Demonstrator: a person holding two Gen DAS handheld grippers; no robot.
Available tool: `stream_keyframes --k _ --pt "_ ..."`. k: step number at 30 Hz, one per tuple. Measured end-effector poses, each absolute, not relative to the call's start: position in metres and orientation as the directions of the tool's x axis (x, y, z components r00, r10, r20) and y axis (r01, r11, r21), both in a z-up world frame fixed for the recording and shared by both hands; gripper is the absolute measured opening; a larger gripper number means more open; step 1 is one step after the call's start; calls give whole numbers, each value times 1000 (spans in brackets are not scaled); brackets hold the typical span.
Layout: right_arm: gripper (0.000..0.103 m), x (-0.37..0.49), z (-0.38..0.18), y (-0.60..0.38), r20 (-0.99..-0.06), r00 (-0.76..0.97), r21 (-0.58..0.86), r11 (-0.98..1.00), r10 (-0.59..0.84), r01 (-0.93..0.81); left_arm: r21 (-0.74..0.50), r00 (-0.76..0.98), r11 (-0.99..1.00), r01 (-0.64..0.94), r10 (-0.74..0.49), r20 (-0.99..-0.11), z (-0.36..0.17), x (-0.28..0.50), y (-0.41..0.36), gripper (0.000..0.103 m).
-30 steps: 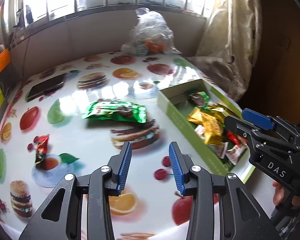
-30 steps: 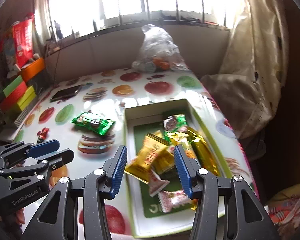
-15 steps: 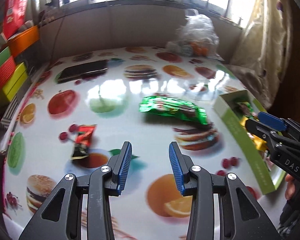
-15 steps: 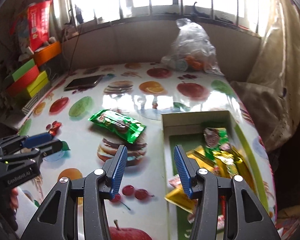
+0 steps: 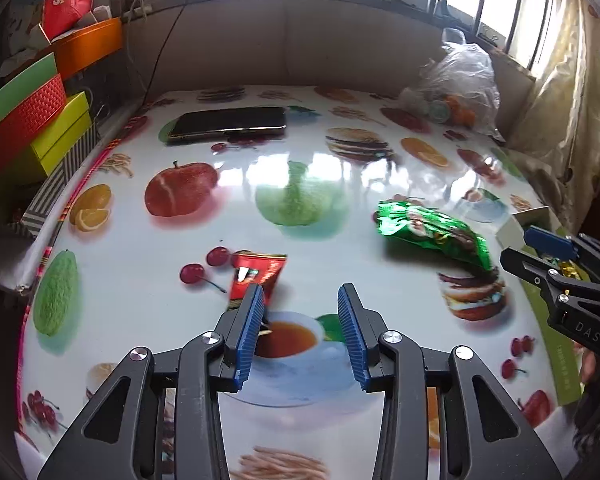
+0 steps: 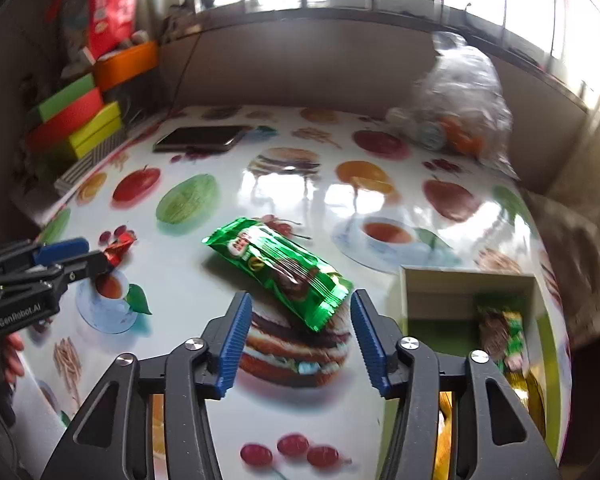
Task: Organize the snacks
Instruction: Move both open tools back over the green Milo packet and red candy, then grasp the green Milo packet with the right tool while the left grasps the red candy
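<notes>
Right wrist view is showing the right gripper [image 6: 298,334] hanging above the green snack packet [image 6: 278,270], its jaws having just been opening wider, with nothing pinched between them. That packet is lying flat on the fruit-print table [image 6: 220,208], just left of the open box [image 6: 472,292] holding other snacks. Further left of the packet, the left gripper [image 5: 300,330] is hovering partly open and empty over the small red wrapper [image 5: 256,276].
</notes>
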State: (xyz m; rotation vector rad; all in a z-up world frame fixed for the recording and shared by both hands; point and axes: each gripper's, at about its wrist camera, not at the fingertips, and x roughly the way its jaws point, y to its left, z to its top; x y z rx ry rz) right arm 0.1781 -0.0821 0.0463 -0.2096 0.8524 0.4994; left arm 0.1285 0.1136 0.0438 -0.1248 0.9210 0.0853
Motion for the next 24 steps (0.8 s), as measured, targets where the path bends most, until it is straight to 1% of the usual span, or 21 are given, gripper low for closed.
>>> stream_keyframes --k 5,9,13,15,18,21,24 --pt "54 194 37 -62 -786 510 -7 819 350 -573 -83 589 985 -150 22 -808 37 135 126 40" --pt "54 208 27 -51 -819 455 6 799 349 -602 -86 568 986 -146 12 -823 30 139 132 40" --pt "54 216 16 -40 -846 436 -24 793 309 -609 -100 557 982 -159 5 -830 24 143 141 40" --pt "54 215 18 -39 -834 459 -30 807 305 -590 -102 550 981 -166 7 -835 22 143 145 40" --pt "54 215 30 -42 -816 469 20 827 338 -562 -98 555 983 -158 7 -832 23 140 149 40" --pt "54 212 50 -41 -797 457 69 812 394 -579 -109 568 981 -158 0 -823 29 136 154 40" --pt "54 203 72 -31 -772 498 26 803 395 -596 -117 588 981 -158 -2 -809 39 132 157 40"
